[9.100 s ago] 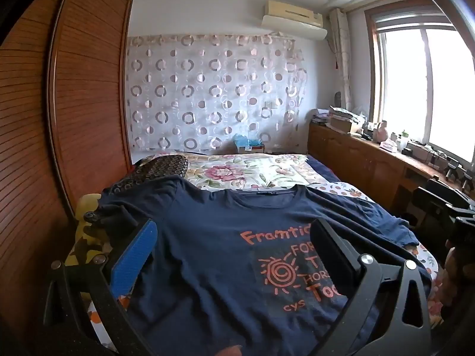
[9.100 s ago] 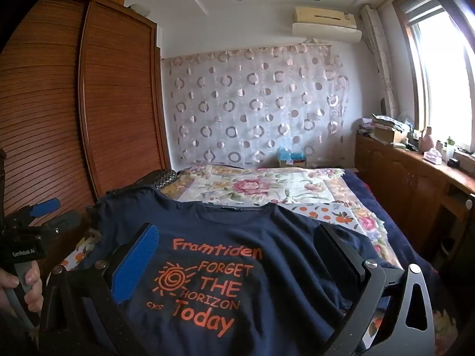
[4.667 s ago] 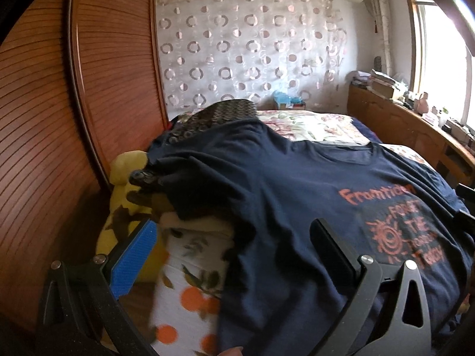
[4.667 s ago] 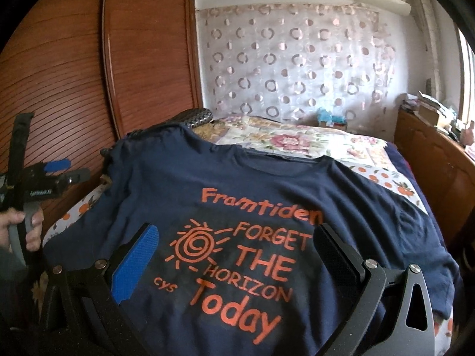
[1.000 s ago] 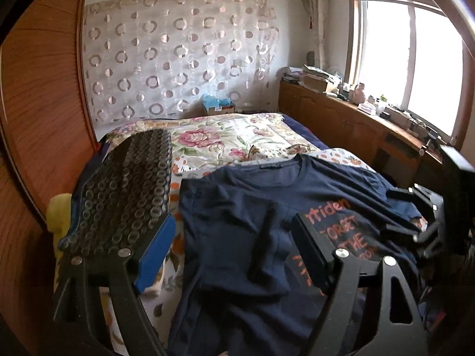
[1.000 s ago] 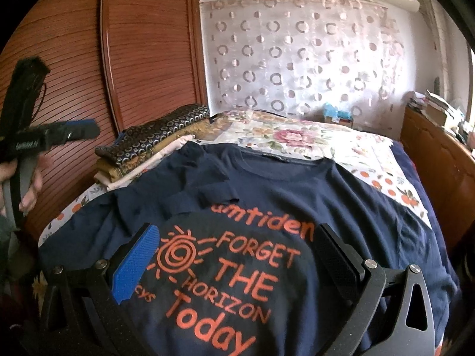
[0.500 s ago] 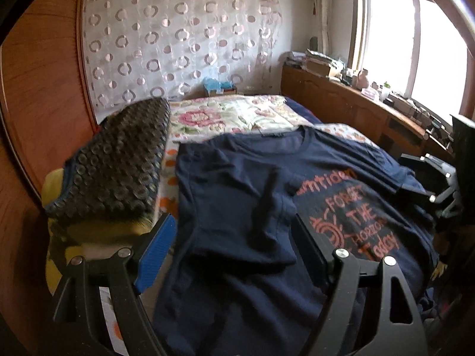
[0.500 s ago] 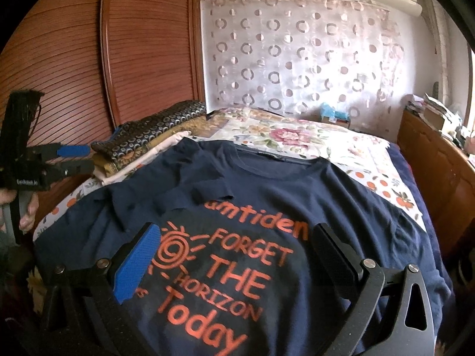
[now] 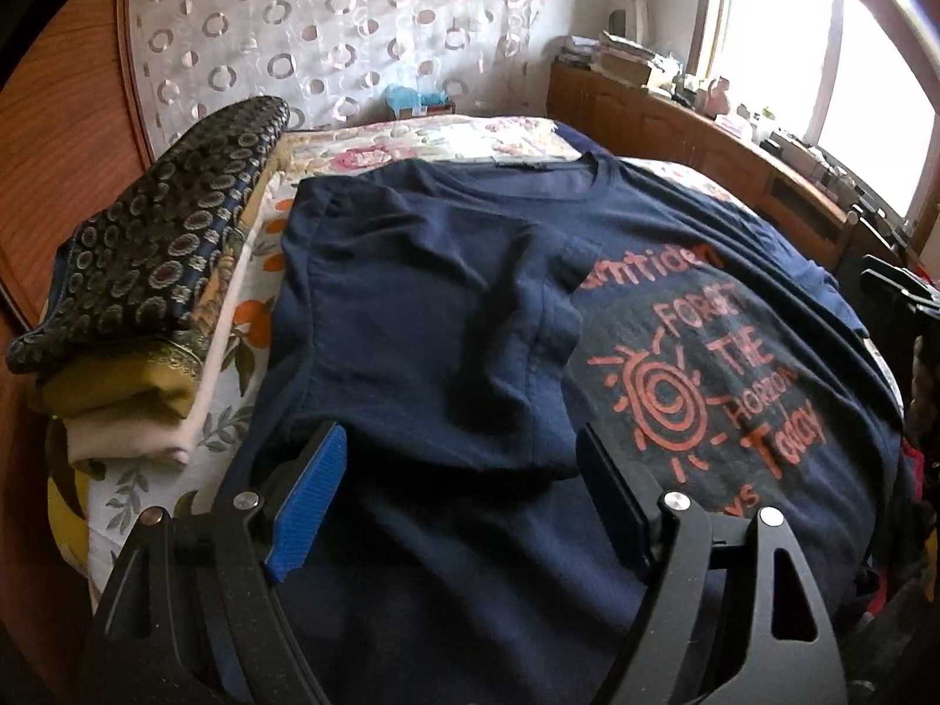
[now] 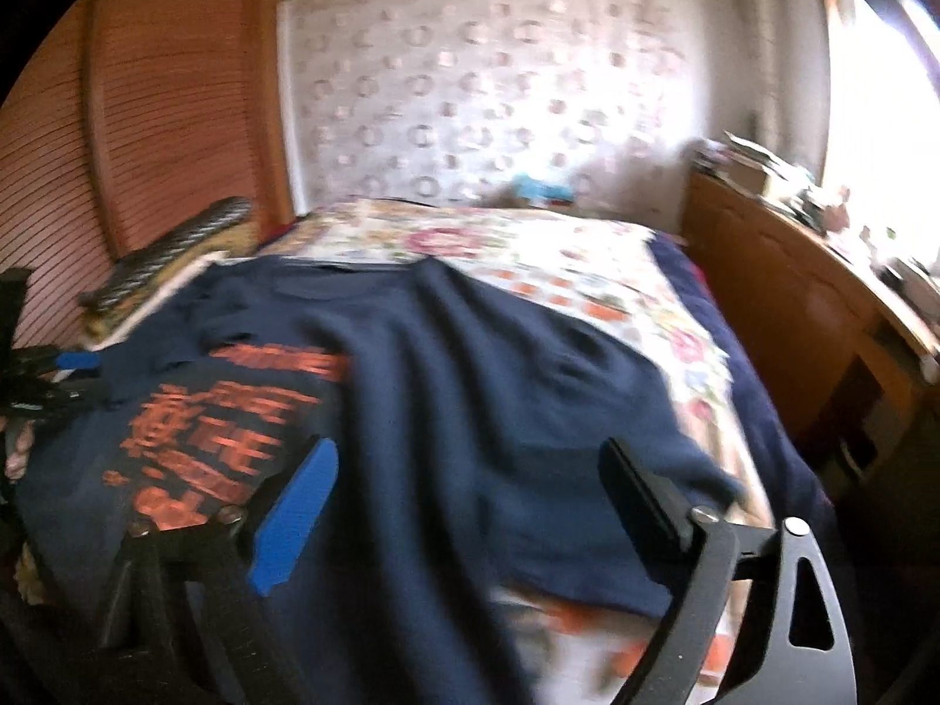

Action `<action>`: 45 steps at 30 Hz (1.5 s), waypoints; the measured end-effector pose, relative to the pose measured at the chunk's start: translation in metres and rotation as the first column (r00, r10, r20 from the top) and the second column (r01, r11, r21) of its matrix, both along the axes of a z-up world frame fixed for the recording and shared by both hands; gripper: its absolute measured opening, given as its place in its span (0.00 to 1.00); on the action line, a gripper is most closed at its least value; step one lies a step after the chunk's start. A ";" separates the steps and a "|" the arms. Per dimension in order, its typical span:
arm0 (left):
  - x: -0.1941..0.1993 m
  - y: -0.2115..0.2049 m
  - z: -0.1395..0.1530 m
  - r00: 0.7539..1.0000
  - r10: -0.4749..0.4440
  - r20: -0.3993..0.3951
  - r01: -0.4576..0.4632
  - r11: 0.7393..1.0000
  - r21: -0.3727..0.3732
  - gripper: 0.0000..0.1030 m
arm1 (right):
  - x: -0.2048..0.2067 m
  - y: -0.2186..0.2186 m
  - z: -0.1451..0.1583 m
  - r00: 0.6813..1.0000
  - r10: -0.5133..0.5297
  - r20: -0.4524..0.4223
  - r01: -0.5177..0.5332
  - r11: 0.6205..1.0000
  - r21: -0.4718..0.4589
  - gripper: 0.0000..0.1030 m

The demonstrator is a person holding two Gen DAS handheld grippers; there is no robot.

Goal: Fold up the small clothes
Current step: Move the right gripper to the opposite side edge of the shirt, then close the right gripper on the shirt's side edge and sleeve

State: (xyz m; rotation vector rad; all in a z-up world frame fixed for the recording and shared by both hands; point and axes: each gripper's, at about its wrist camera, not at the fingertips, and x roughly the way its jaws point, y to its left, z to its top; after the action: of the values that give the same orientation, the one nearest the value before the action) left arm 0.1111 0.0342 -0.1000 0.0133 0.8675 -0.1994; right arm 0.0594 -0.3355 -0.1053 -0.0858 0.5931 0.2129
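The bed [image 9: 470,135] is carrying the navy T-shirt [image 9: 675,305], which is lying face up across the flowered cover with its left sleeve [image 9: 446,317] already folded in over the chest. The biggest risk is sitting on the other side: the right sleeve [image 10: 623,411] is hanging toward the bed's edge, so a pull there is likely dragging the whole shirt off line. The stack of folded clothes [image 9: 147,294] is sitting just beside the shirt, and a wide swing could be knocking it. The right gripper [image 10: 464,505] is blurred; its jaws have just been closing a little, still gaping with nothing pinched. The left gripper [image 9: 458,499] is hovering over the lower hem, jaws open and empty, where a shallow bite may be catching one layer only.
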 end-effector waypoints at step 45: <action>0.017 -0.021 -0.016 0.996 -0.047 -0.074 0.053 0.994 0.091 1.00 | -0.006 -0.047 0.031 1.000 0.013 0.017 -0.015 0.994 0.112 0.02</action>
State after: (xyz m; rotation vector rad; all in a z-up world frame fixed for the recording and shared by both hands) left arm 0.1280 0.0134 -0.1163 0.1149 0.9477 -0.2075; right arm 0.0533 -0.3822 -0.0740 0.0168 0.5638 0.2584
